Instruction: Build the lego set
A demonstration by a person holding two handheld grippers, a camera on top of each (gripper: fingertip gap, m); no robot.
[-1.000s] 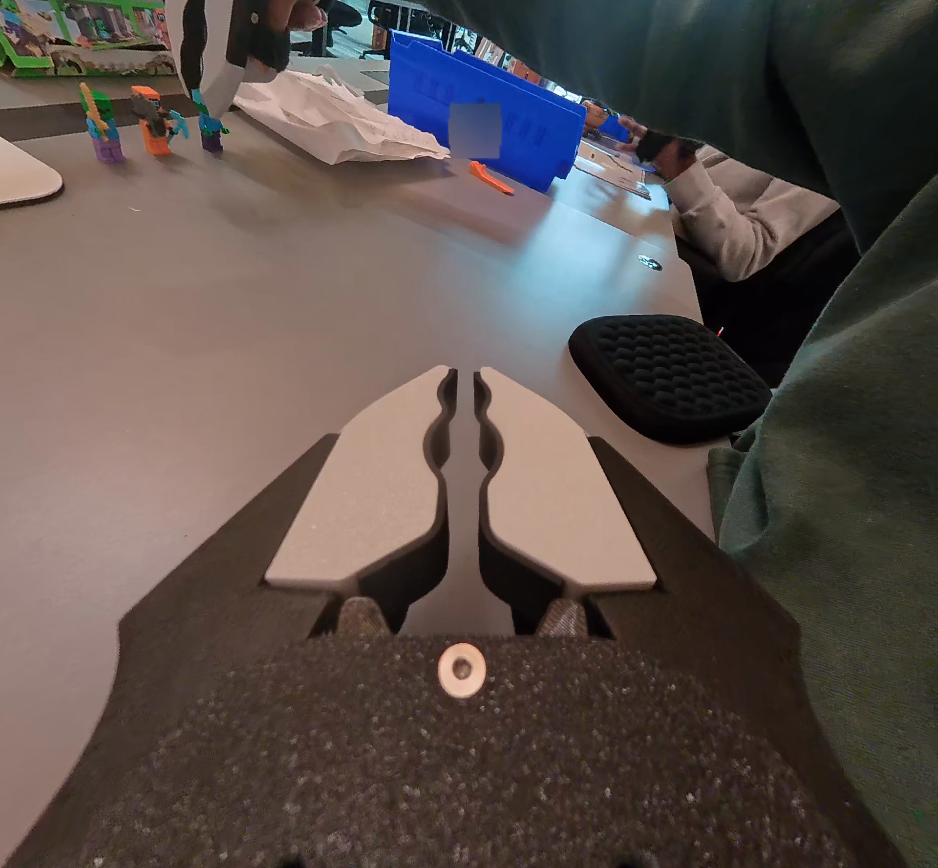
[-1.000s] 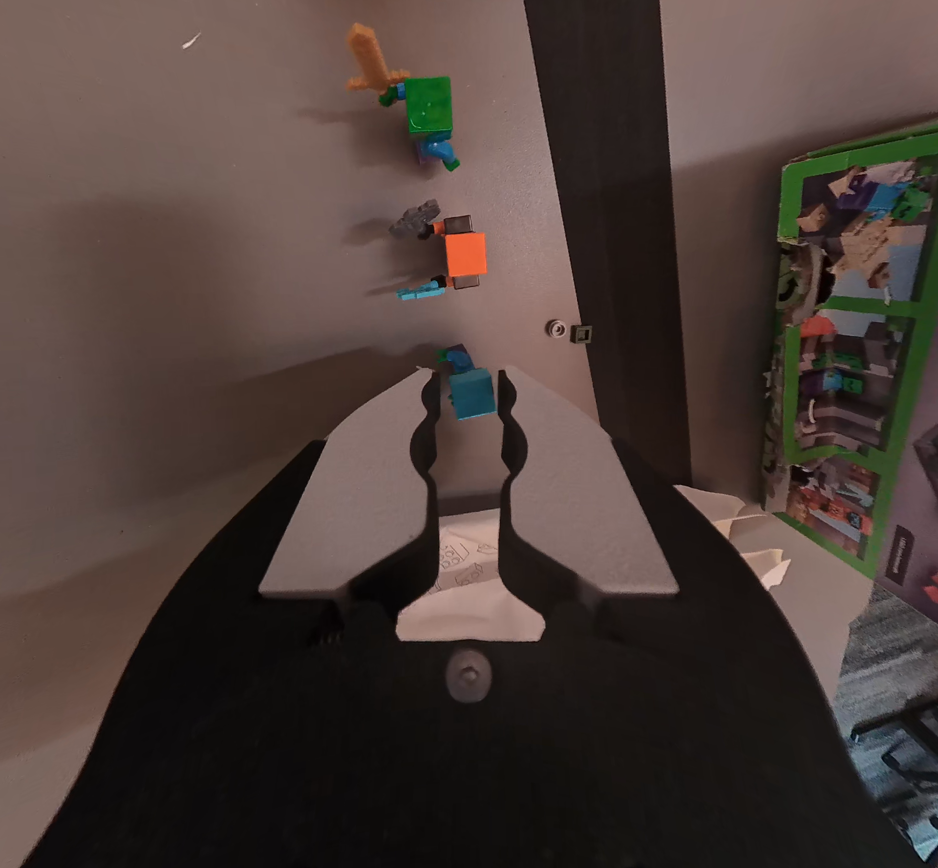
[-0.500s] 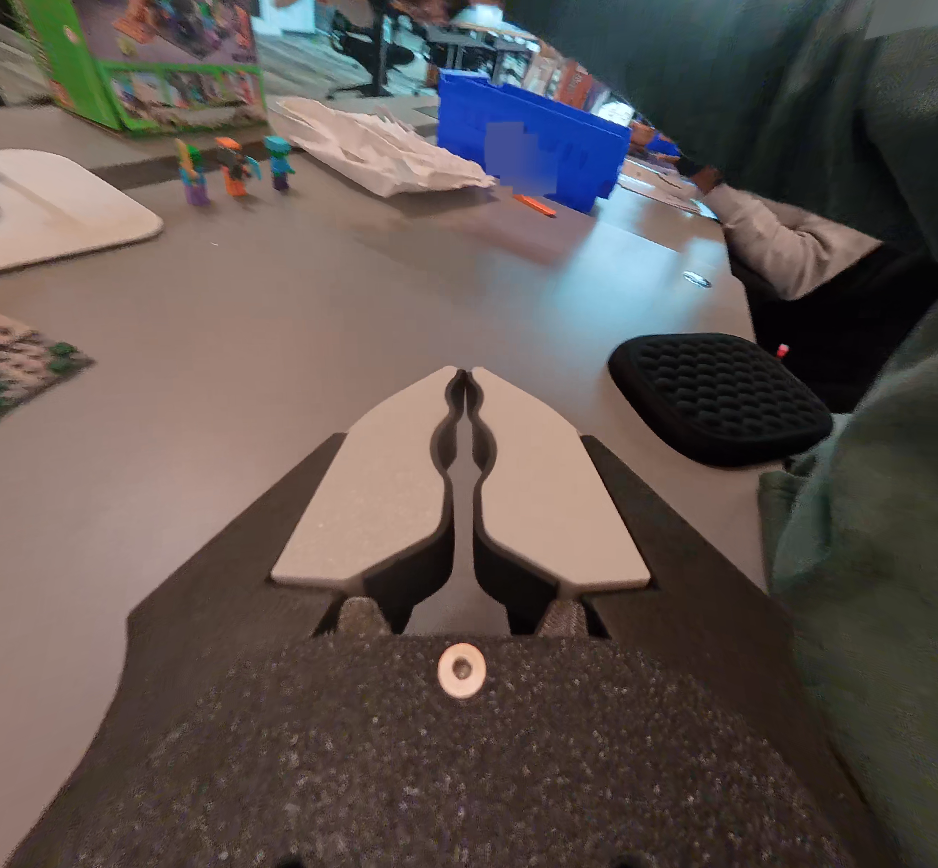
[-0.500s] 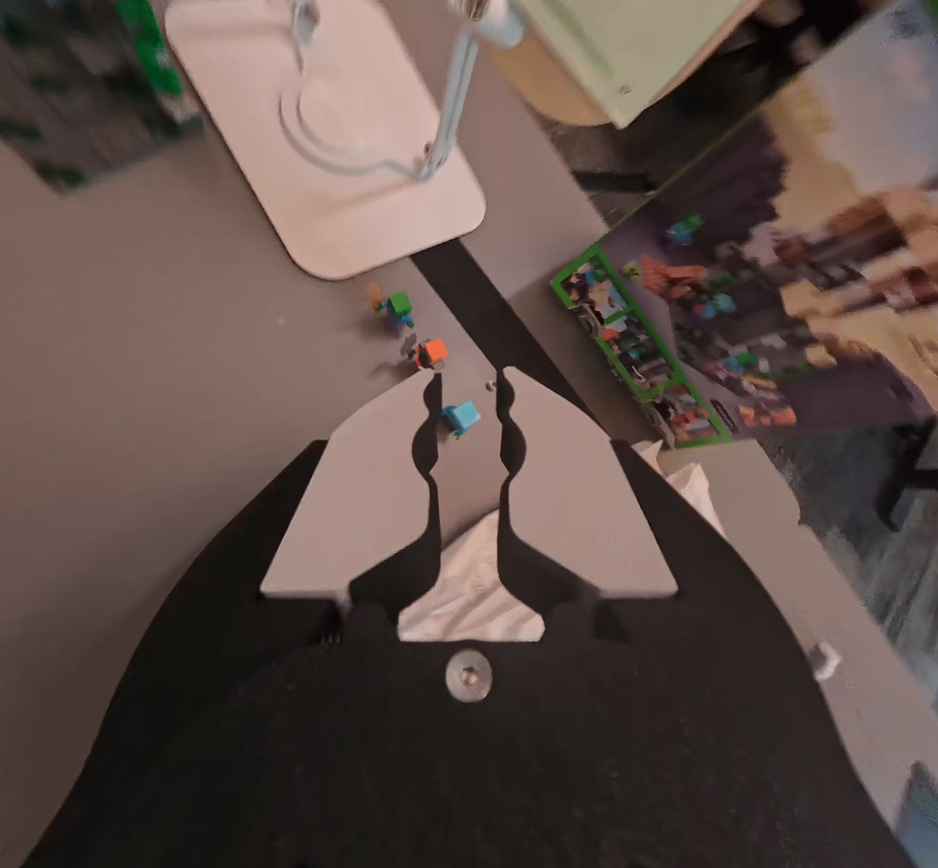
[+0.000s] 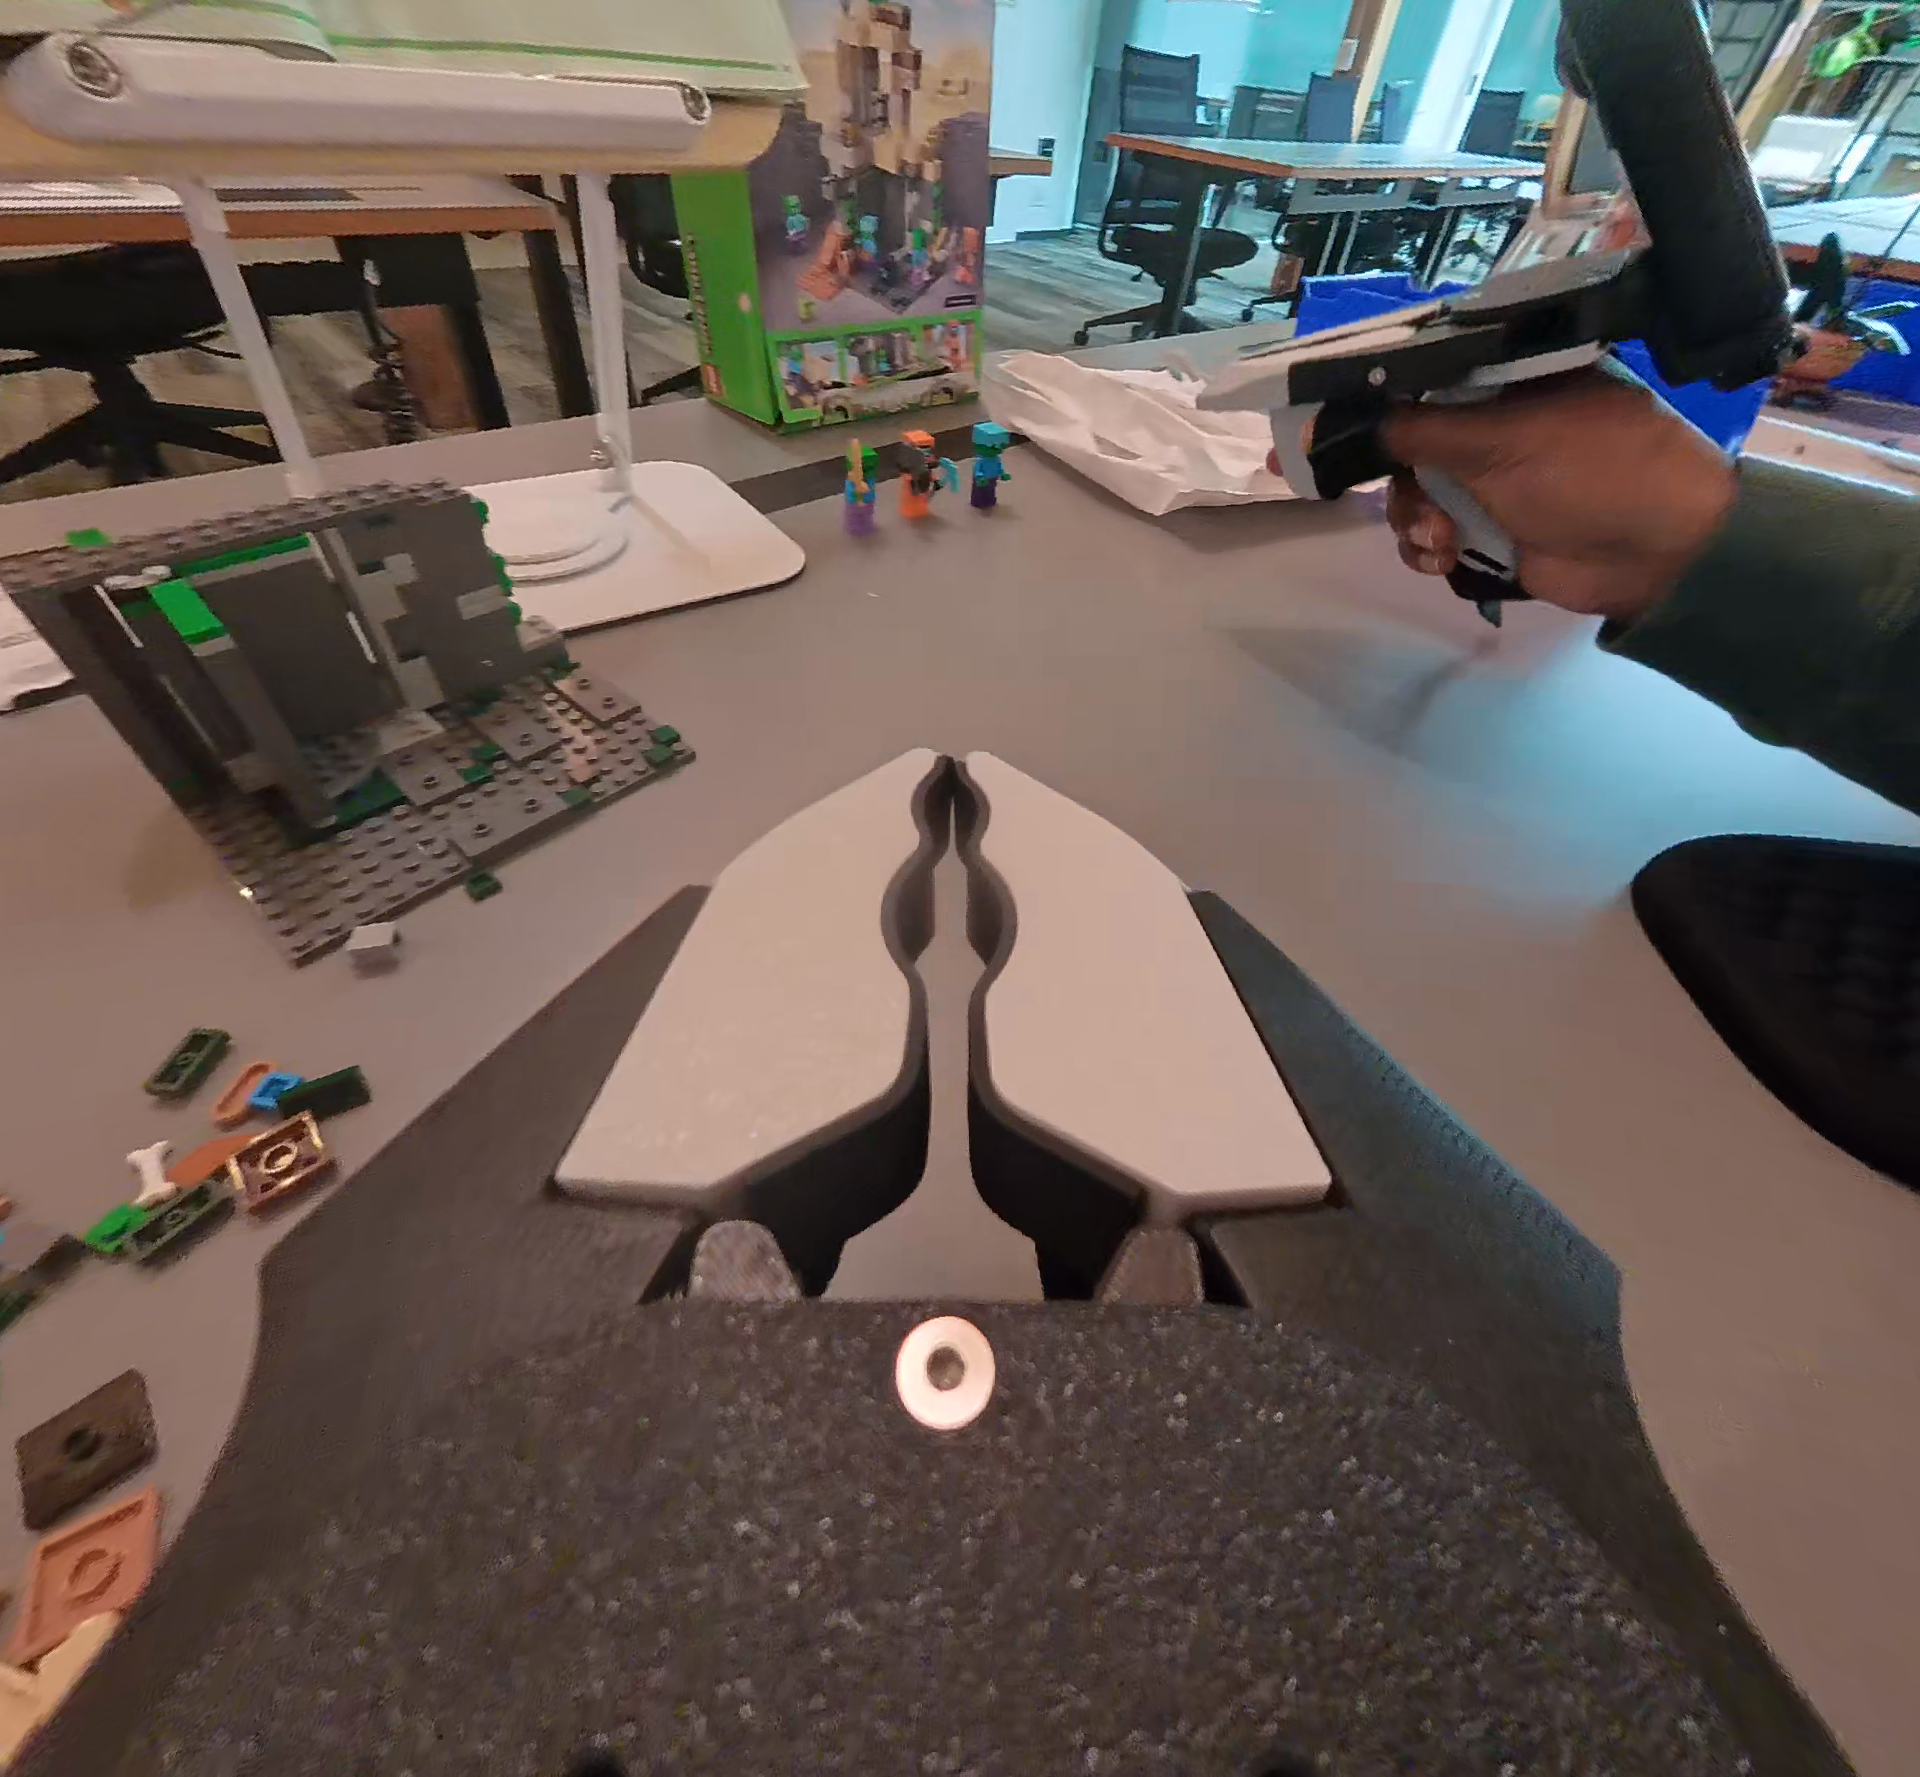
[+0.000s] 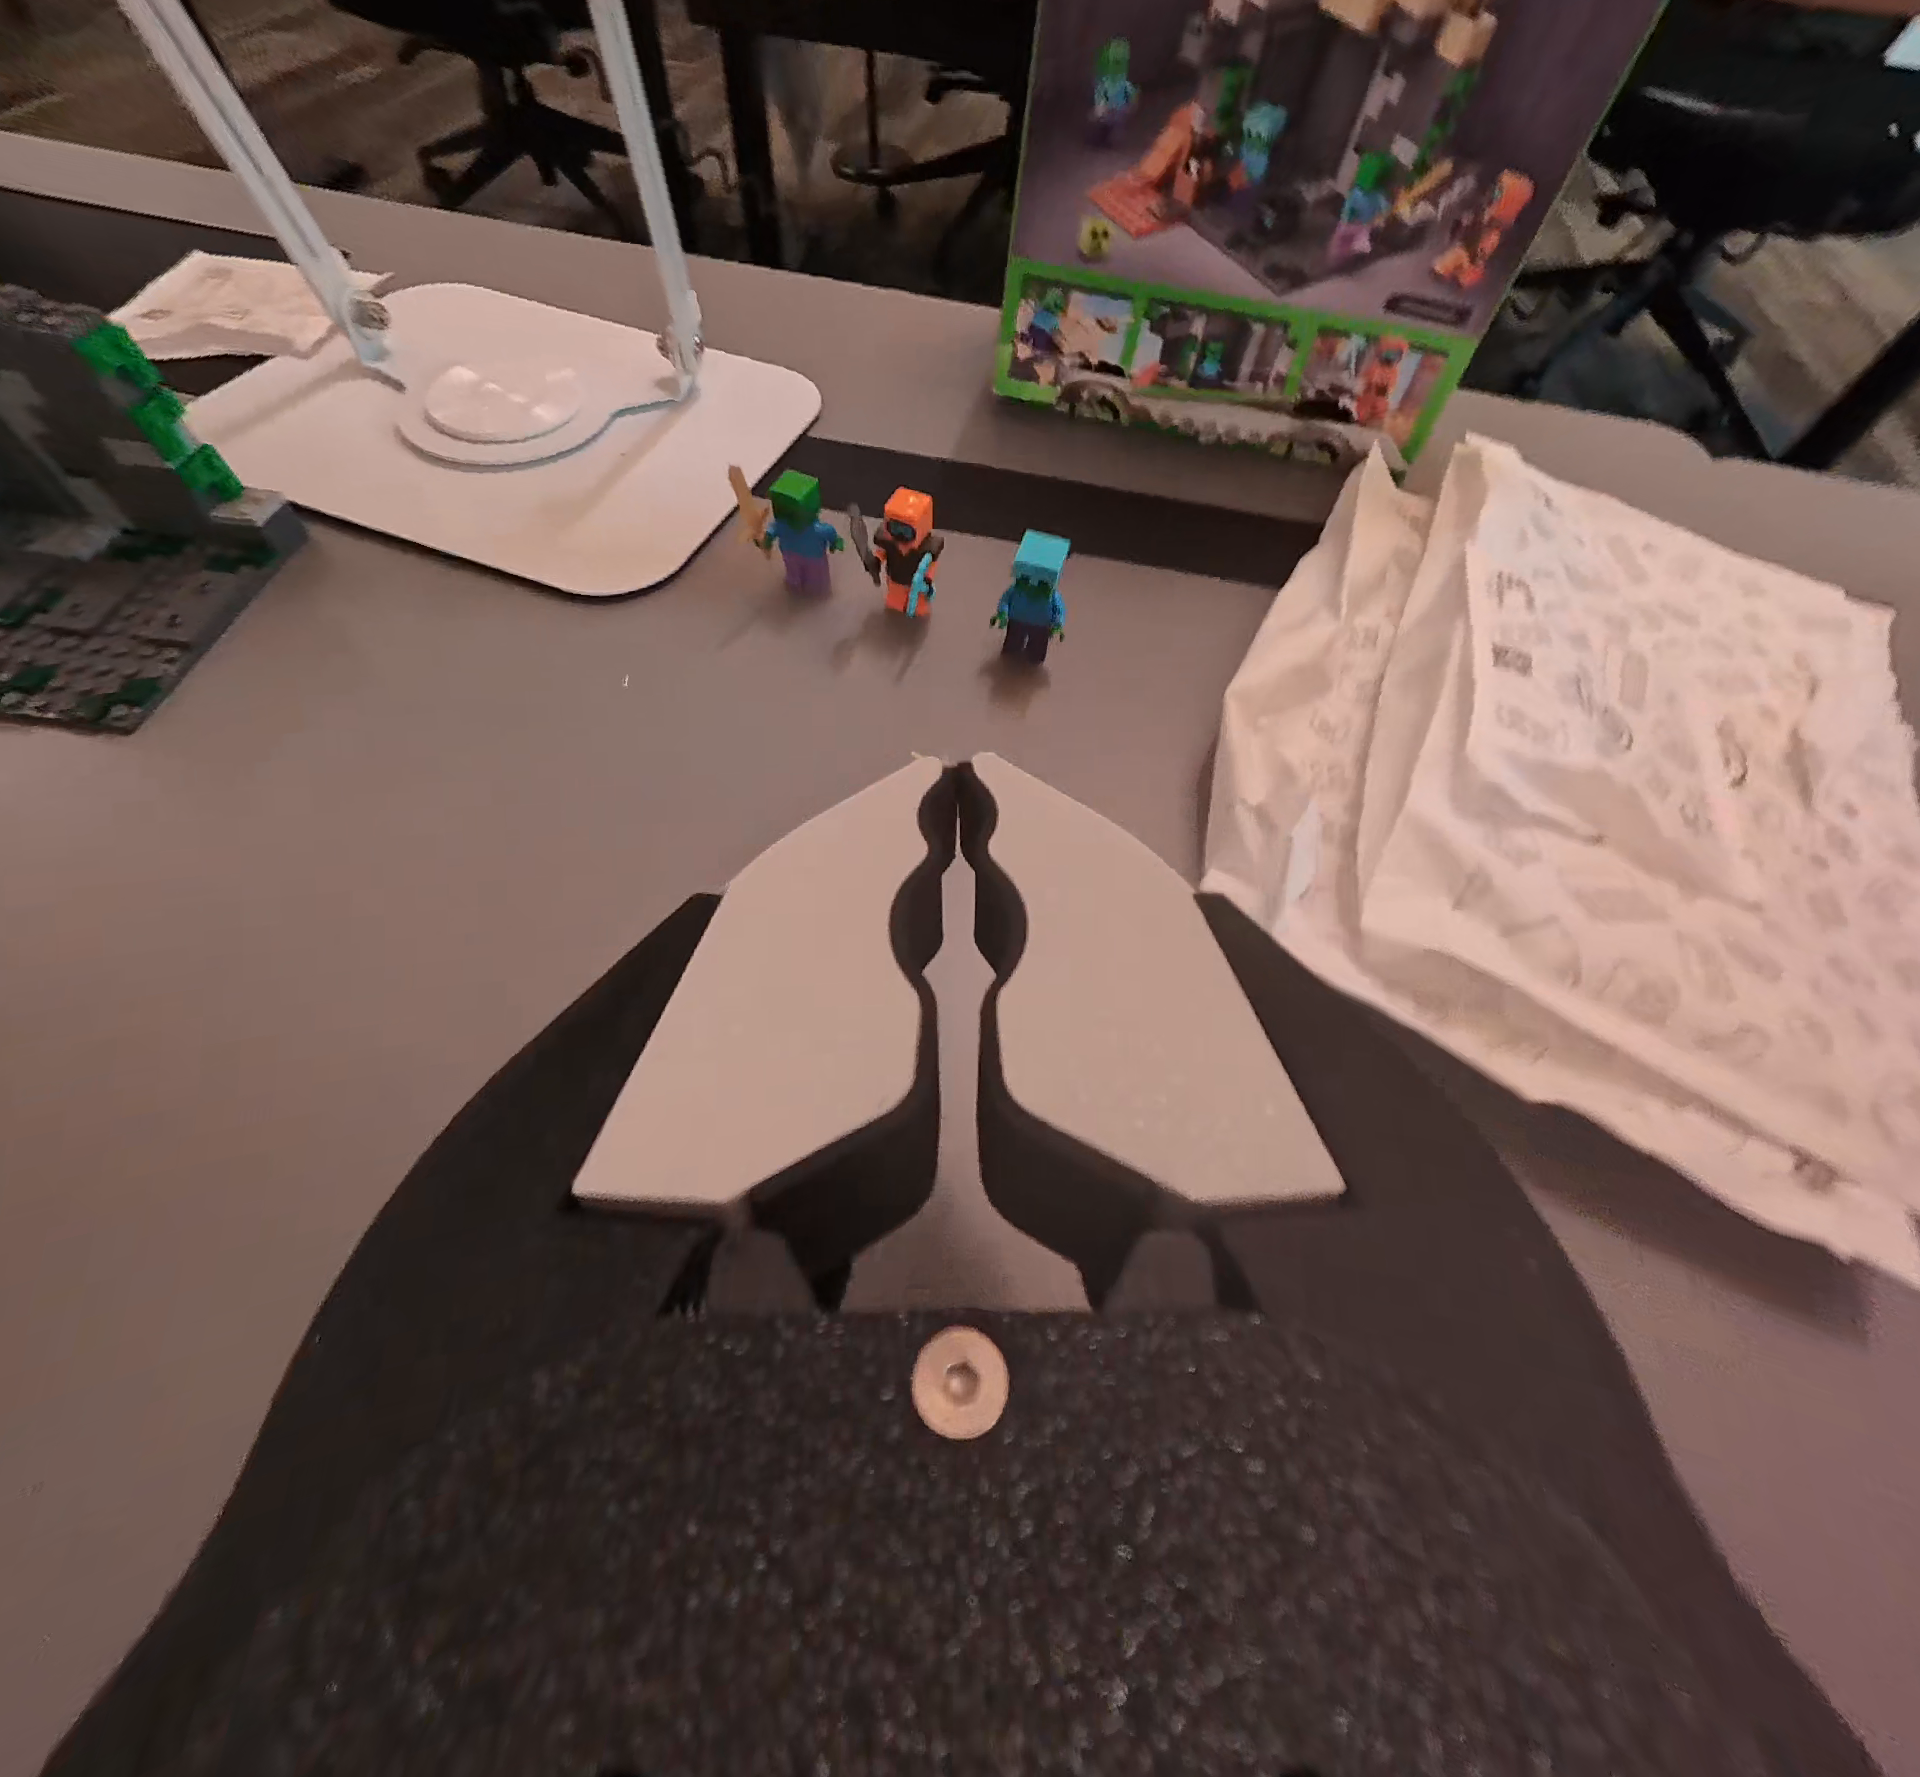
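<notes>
While both claws are pinched closed on nothing, the half-built grey brick tower (image 5: 301,657) stands on the grey tabletop (image 5: 1091,647) ahead-left of the nearer left claw (image 5: 951,777), the right claw (image 6: 954,769) well apart.

Three minifigures (image 6: 903,564), one box (image 6: 1299,169)

The model (image 6: 99,522) is cut off by the right wrist view's left edge. The box (image 6: 1340,127) and bag (image 6: 1600,771) blur there. Loose pieces (image 5: 94,1415) run off the left wrist view's left edge.
</notes>
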